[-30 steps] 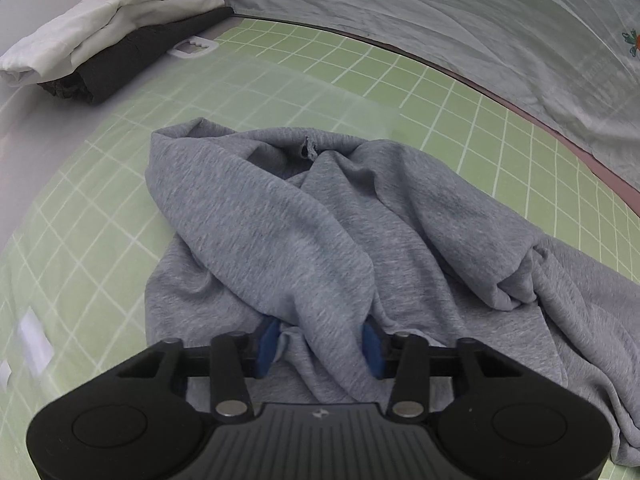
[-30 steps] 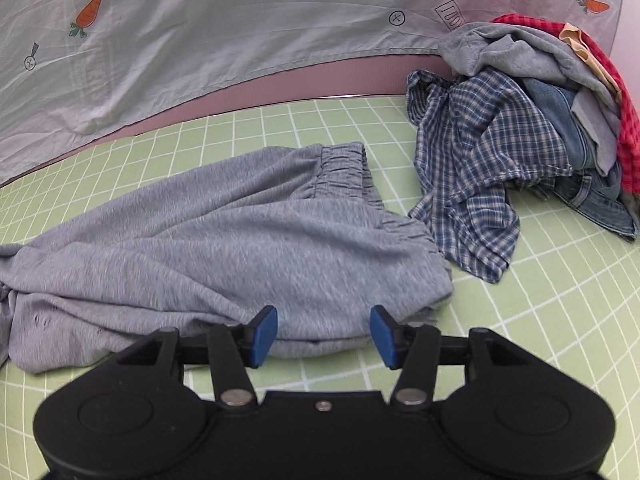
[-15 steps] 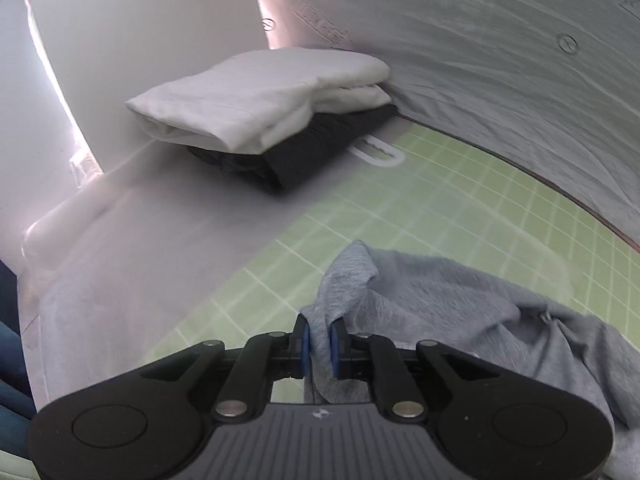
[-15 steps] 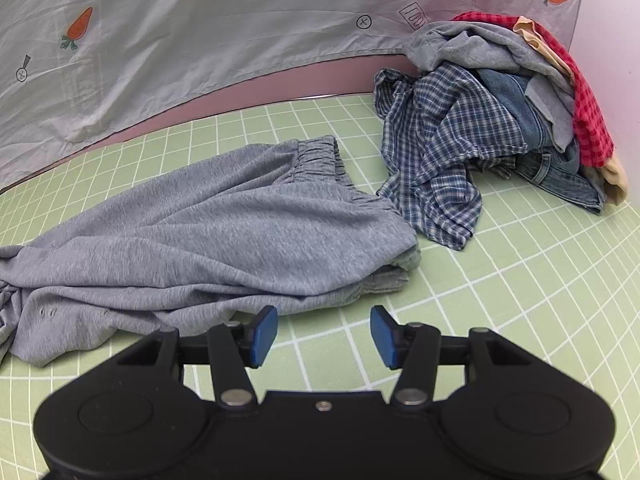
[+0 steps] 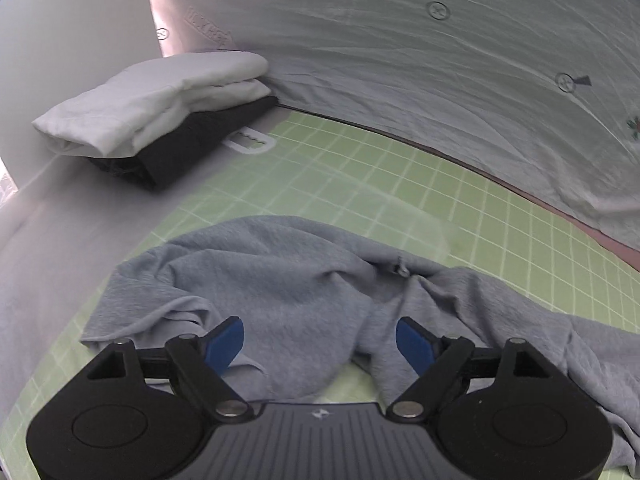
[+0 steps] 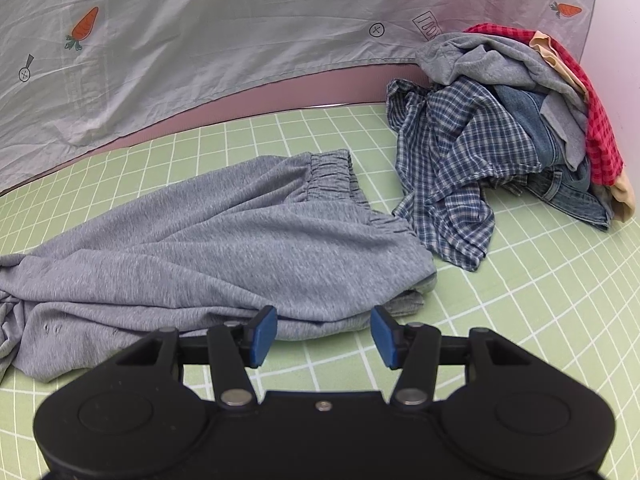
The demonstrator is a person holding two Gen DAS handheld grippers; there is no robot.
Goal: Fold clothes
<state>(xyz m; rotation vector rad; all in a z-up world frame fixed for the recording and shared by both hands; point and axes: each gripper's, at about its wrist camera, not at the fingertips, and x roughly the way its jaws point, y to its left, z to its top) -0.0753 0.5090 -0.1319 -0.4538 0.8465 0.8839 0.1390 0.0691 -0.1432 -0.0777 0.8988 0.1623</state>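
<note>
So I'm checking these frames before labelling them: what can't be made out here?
- Left wrist view: the grey trousers run behind the left tool and off the right edge.
- Right wrist view: their leg ends leave the left edge; the right tool hides the near hem.
- The clothes pile: lower garments are buried.

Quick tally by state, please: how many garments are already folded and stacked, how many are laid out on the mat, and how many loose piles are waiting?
Folded and stacked: 2, white folded cloth on black folded garment
Laid out on the green grid mat: 1, grey jersey pants
Loose piles waiting: 1, heap of mixed clothes
Total: 4
</note>
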